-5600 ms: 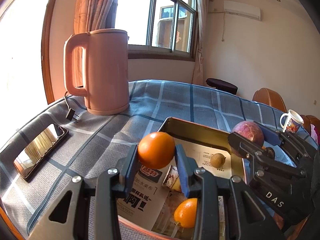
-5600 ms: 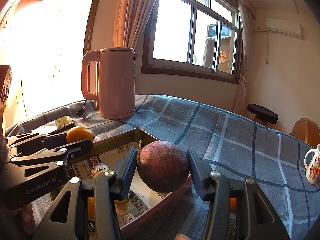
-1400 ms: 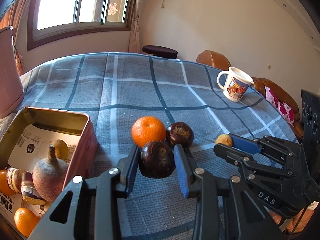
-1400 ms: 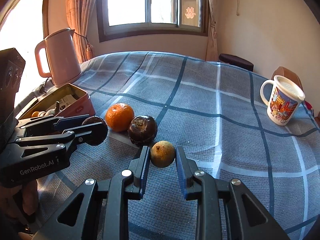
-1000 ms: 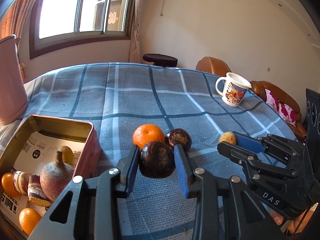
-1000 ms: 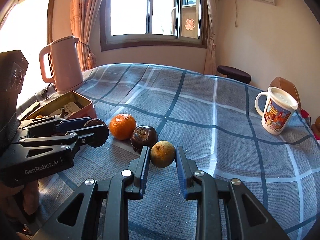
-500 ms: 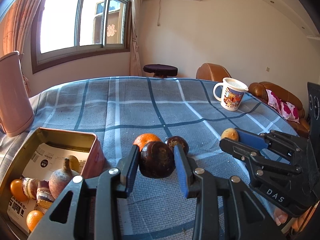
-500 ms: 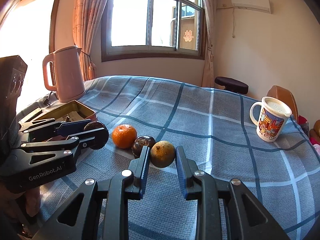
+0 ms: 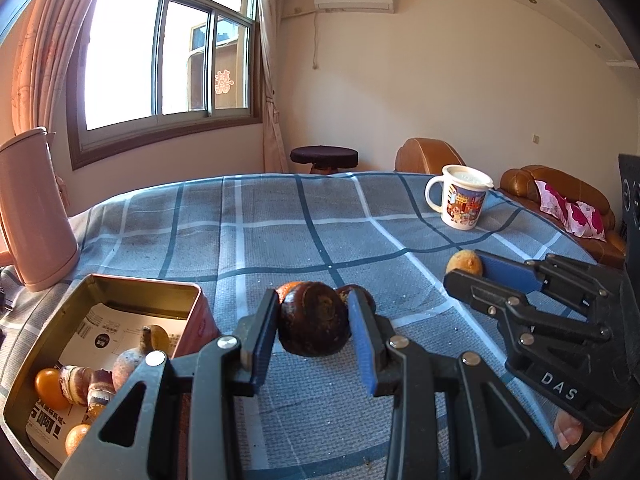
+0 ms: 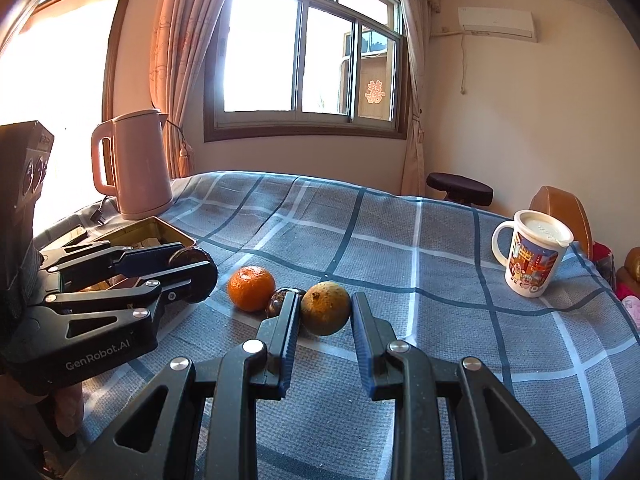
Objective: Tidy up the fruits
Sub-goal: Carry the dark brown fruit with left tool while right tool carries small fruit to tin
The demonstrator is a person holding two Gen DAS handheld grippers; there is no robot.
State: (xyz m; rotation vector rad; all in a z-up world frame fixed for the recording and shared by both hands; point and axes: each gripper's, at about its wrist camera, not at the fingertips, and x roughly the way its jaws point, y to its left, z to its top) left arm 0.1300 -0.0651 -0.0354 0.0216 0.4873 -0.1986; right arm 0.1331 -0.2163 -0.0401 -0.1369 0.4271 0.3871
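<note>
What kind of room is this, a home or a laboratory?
Most likely a home living or dining room: a table under a checked cloth, a leather sofa with a flowered cushion, a curtained window, and a wall air conditioner.

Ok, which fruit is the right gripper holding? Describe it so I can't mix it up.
Start at the mug on the checked cloth, then come toward the camera to the right gripper. The fruit between its blue pads is dull yellow-brown and rough, unlike the bright orange and the dark fruit on its left.
</note>
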